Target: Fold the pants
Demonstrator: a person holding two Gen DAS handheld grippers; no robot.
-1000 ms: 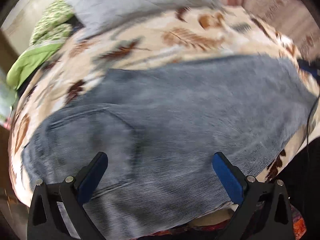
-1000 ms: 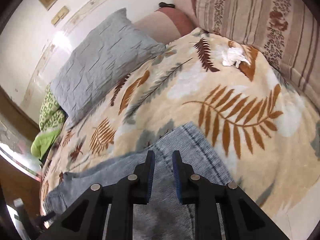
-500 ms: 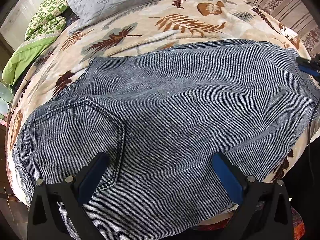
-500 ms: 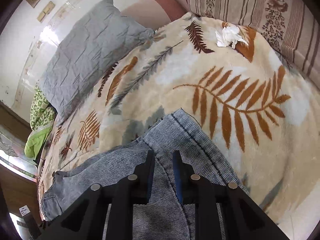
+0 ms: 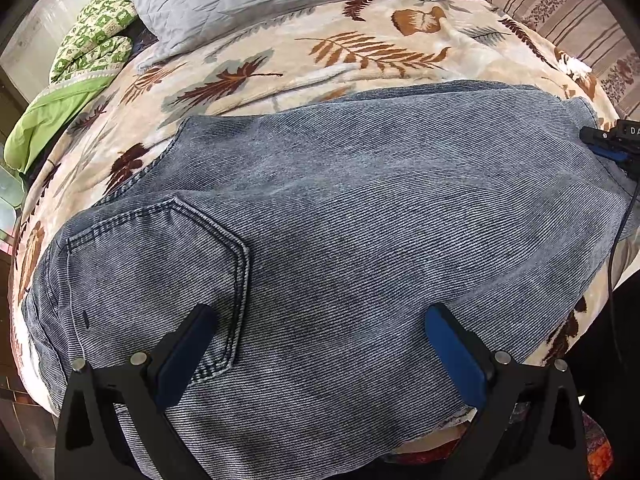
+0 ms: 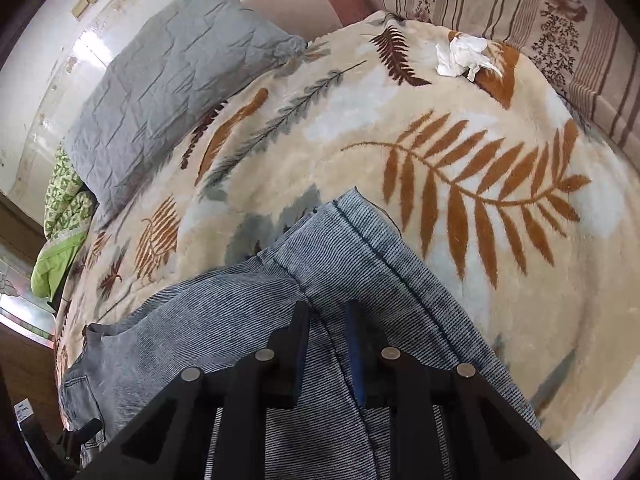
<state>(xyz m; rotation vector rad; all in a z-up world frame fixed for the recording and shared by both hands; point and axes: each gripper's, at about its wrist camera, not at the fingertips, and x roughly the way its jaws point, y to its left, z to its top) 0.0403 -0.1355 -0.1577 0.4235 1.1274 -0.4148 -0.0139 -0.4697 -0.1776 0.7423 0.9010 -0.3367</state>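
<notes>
Grey-blue denim pants lie spread across a leaf-patterned blanket, back pocket at the left. My left gripper hovers just over the near part of the pants, jaws wide open, nothing between the blue pads. In the right wrist view the leg end with its hem lies on the blanket. My right gripper is shut on a fold of this denim, which runs up between the narrow pads. From the left wrist view, the right gripper shows at the pants' far right edge.
A grey quilted pillow and a green patterned quilt lie at the back left. A crumpled white tissue sits on the blanket near a striped cushion. A black cable hangs at the right edge.
The right gripper has sunk toward the blanket with the leg end in it. In the left wrist view the blurred, moving cloth has settled flat and sharp; the left gripper stays wide open.
</notes>
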